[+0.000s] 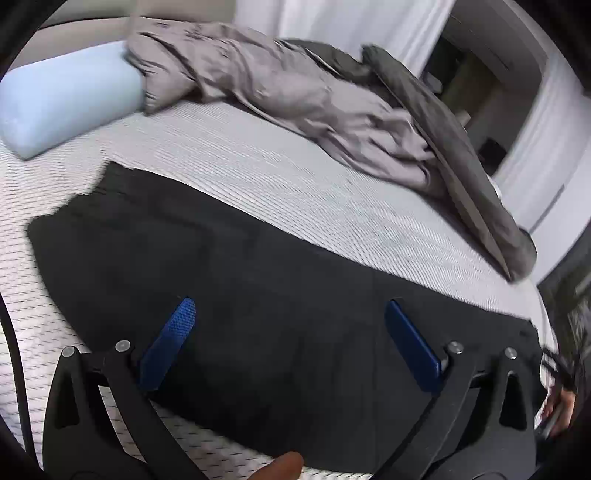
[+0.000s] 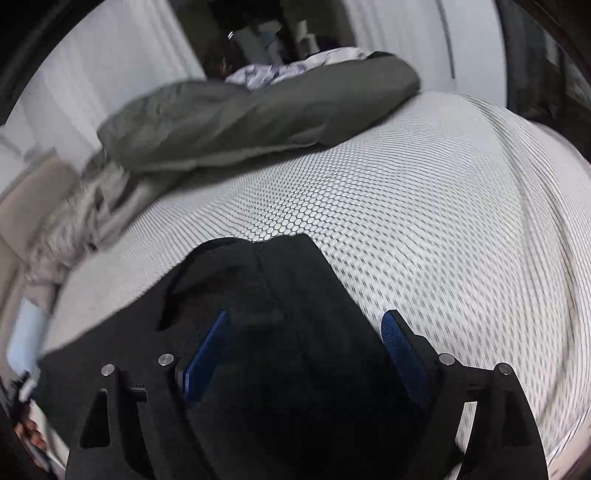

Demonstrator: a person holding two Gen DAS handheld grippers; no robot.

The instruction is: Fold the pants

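Black pants [image 1: 236,280] lie flat on a white patterned mattress [image 1: 280,177], stretched from left to right in the left wrist view. My left gripper [image 1: 290,314] is open just above the middle of the pants, blue fingers [image 1: 170,339] spread wide, holding nothing. In the right wrist view one end of the pants [image 2: 280,295] points away from me on the mattress [image 2: 443,229]. My right gripper [image 2: 306,321] is open above that end, one blue finger [image 2: 208,354] over the cloth, the other [image 2: 402,350] at its edge.
A rumpled grey duvet [image 1: 303,99] lies along the far side of the bed and shows in the right wrist view [image 2: 236,118]. A pale blue pillow [image 1: 62,96] sits at the far left. White curtains [image 1: 332,18] hang behind. The bed's edge falls off at the right.
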